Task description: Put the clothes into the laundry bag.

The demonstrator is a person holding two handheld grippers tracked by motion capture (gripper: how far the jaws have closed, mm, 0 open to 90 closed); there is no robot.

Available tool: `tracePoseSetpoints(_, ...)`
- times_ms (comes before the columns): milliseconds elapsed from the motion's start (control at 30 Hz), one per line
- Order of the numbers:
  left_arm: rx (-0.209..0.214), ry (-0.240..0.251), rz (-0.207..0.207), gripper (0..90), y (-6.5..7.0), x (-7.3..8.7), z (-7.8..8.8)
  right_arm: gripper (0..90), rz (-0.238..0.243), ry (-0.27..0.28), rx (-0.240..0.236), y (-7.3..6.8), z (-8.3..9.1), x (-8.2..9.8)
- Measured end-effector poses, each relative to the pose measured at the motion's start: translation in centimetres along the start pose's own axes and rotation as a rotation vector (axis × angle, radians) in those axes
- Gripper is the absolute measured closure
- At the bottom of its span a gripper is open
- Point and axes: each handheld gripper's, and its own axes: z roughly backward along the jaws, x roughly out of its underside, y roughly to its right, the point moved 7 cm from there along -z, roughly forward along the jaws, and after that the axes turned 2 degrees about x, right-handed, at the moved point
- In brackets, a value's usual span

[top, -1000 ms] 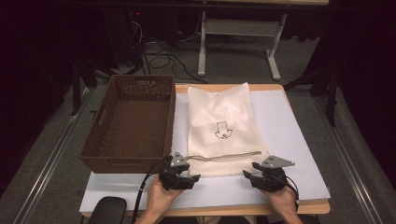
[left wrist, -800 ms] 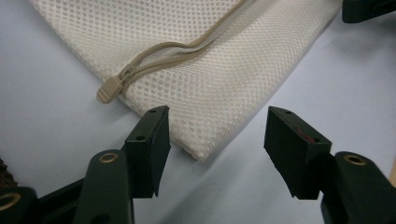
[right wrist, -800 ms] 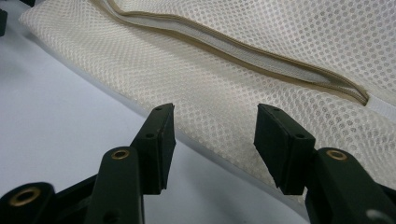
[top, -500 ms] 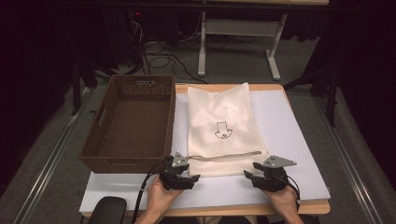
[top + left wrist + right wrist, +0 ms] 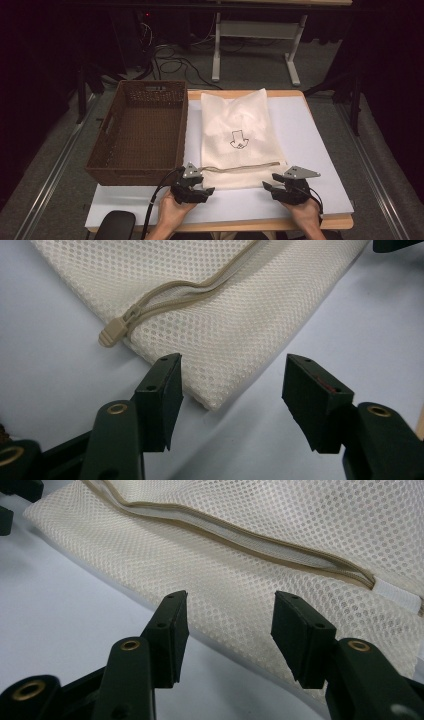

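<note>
A cream mesh zip bag with a small arrow print lies flat on the white table top, its zipper running along the near end. My left gripper sits at the bag's near left corner. In the left gripper view it is open, with the corner of the bag lying between and just ahead of the jaws, and the tan zipper pull to the left. My right gripper is at the near right corner. Its jaws have just closed a little but stand open over the bag's edge.
A brown wicker basket stands to the left of the bag, with nothing in it. A black rounded object lies at the table's near left corner. A cable trails from the left gripper. Desk legs and cables are on the floor beyond.
</note>
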Motion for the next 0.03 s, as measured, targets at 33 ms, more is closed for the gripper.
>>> tracePoseSetpoints(33,0.001,0.001,0.001,40.9,0.01,-0.01,0.00,49.2,0.000,0.001,0.000,-0.01,-0.02,-0.01)
